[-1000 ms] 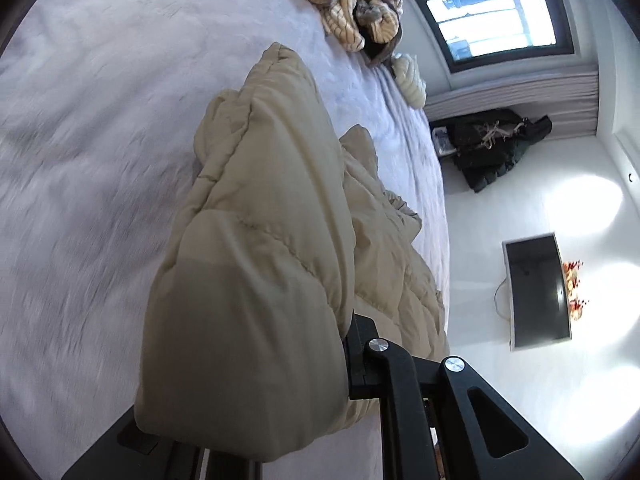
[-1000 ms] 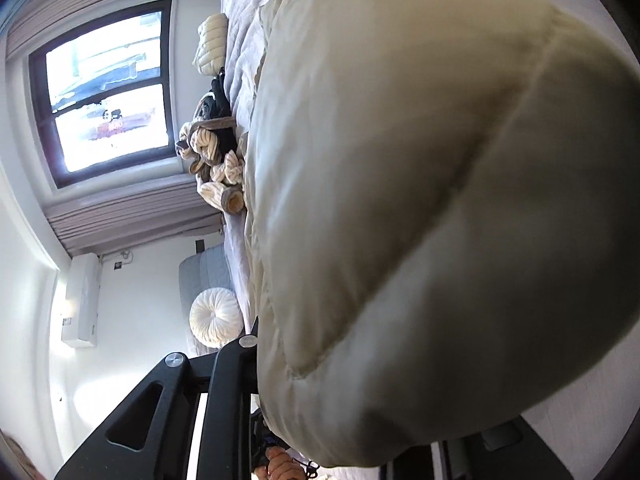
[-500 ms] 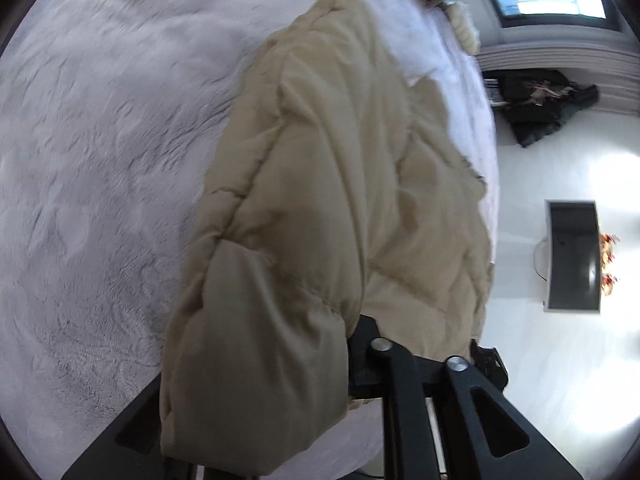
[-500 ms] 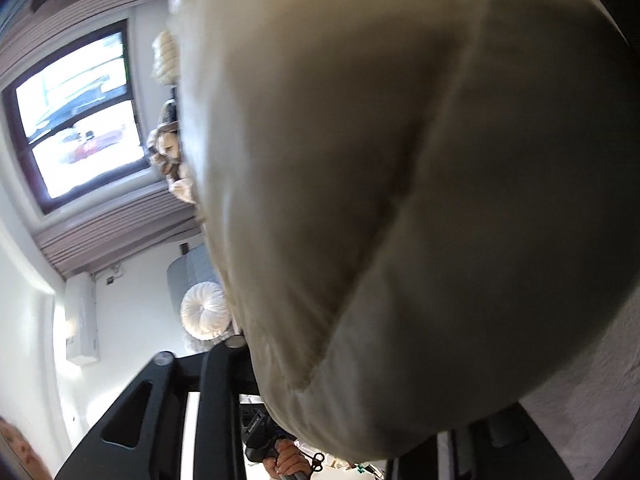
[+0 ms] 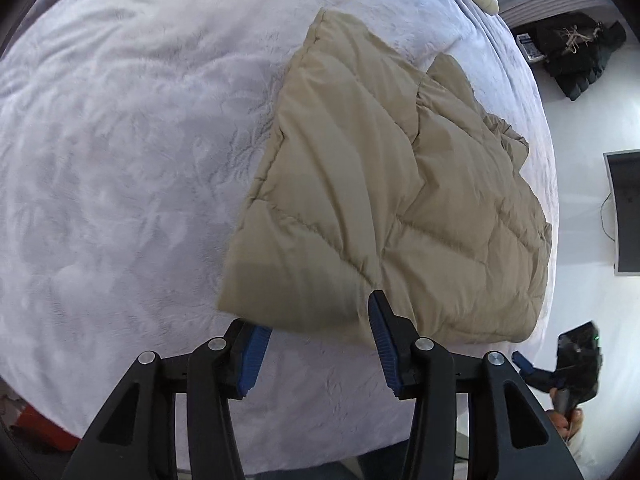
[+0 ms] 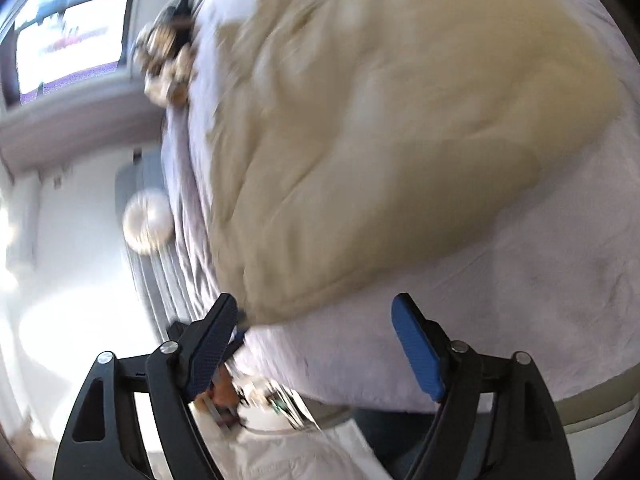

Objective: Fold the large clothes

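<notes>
Pale lilac plush covers the bed (image 5: 120, 140), which fills most of both views and carries everything in play. On its right half lies the coat (image 5: 380, 208), a beige quilted one, folded into a rough rectangle whose long side runs from near to far. Its near edge sits just ahead of the left gripper (image 5: 316, 344), and a loose flap shows at the far right corner. In the right wrist view the coat (image 6: 400, 140) bulks up close ahead and is blurred, so fine creases cannot be read there.

Both tools are free of the cloth. The left gripper's jaws stand wide, with blue pads on either side of the near hem and nothing between them. The right gripper (image 6: 320, 340) also has its jaws spread wide just short of the coat's near corner; that view is smeared.

Judged from this, one fold has just been laid down and let go, and the task sits somewhere past its middle. The bundle looks uneven, with the right layer ruffled and that flap poking out. The next move probably calls for either tidying the right edge or taking two corners of a short side again and bringing them over to halve the length. Puffy filling tends to spring back, so pressing the fold flat may be needed.

Far off on the bed lies a pile (image 6: 168, 64) of other items.
</notes>
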Tool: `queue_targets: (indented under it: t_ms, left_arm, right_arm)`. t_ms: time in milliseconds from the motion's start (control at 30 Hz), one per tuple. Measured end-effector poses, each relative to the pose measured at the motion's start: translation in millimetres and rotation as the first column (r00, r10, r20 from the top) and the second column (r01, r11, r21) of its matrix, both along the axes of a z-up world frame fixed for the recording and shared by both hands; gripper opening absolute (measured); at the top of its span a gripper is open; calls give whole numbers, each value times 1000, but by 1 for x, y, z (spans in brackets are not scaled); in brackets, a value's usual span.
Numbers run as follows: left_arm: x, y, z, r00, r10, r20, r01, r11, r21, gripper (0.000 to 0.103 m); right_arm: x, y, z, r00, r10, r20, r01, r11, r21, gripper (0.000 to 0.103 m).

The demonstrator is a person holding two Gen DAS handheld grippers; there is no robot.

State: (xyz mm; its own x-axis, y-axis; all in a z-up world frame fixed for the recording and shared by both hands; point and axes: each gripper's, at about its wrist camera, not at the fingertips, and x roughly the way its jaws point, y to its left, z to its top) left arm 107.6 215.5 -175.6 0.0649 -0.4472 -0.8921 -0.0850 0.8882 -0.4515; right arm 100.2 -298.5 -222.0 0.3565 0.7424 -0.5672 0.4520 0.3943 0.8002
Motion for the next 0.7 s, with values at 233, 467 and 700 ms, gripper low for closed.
queue_targets:
  t_ms: [233, 467, 700]
  left_arm:
    - [0, 9, 30, 999, -12, 46, 9, 998, 67, 76]
    - [3, 17, 51, 988, 19, 153, -40, 991, 131, 103]
    - [45, 17, 26, 988, 34, 149, -56, 988, 142, 103]
  right_arm:
    - [43, 48, 25, 969, 242, 54, -235, 966, -105, 99]
    - [34, 88, 31, 943, 331, 41, -316, 924, -215, 103]
    - [42, 117, 61, 912, 410, -9, -364, 798, -480, 103]
